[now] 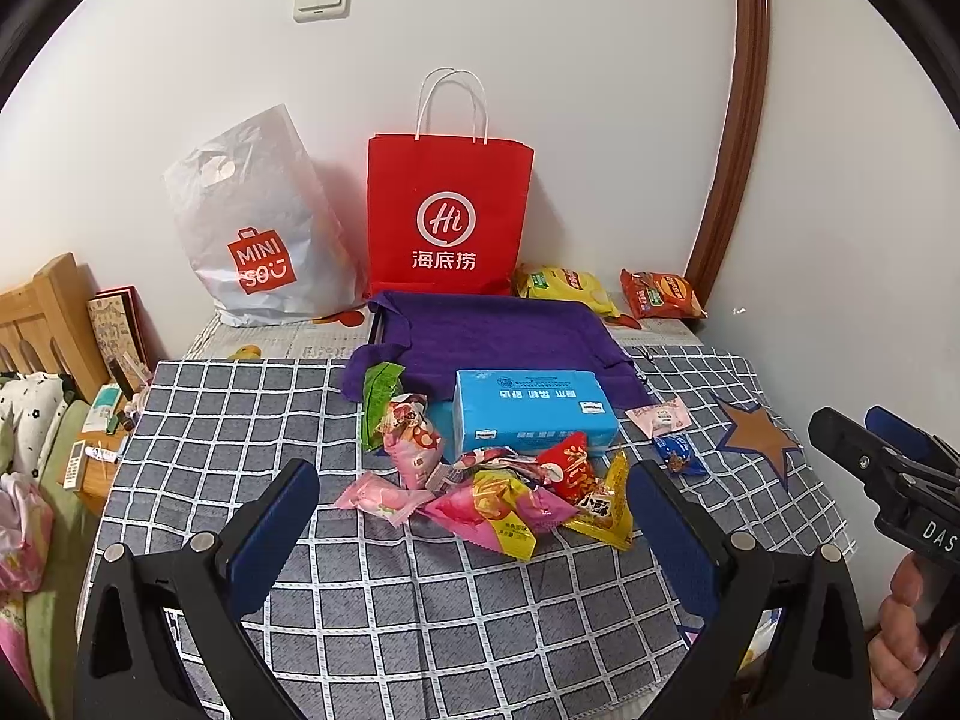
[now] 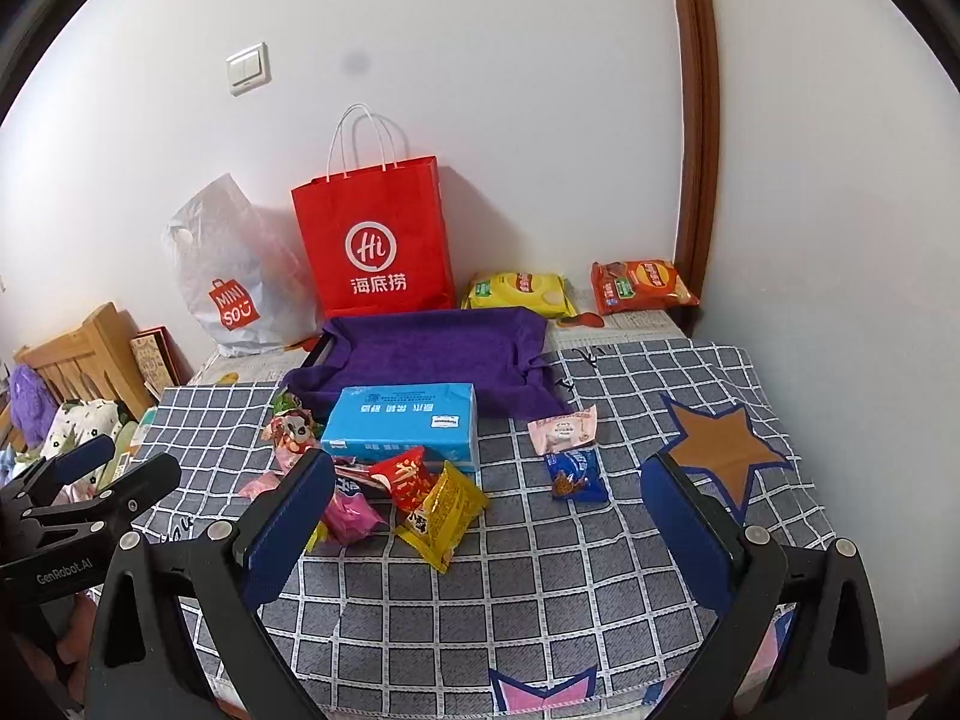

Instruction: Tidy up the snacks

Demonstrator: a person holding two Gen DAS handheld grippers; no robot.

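Both claws released — I'd drop the left gripper squarely over the yellow packet, atop the snack pile mid-table, right gripper clear.

My left tongs stand wide apart, holding nothing, above the snack packets piled before the blue tissue pack on the bench.

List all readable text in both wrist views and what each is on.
"Hi 海底捞" on the red paper bag.
"MINISO" on the white plastic bag.
"DAS", cut off at the frame edge, on the right hand-held gripper.
"GenRobot.AI" on the left hand-held gripper.
Blue tissue pack: print upside down, too small to read.
Yellow chip bag, orange chip bag, loose snack packets: print too blurred to read.
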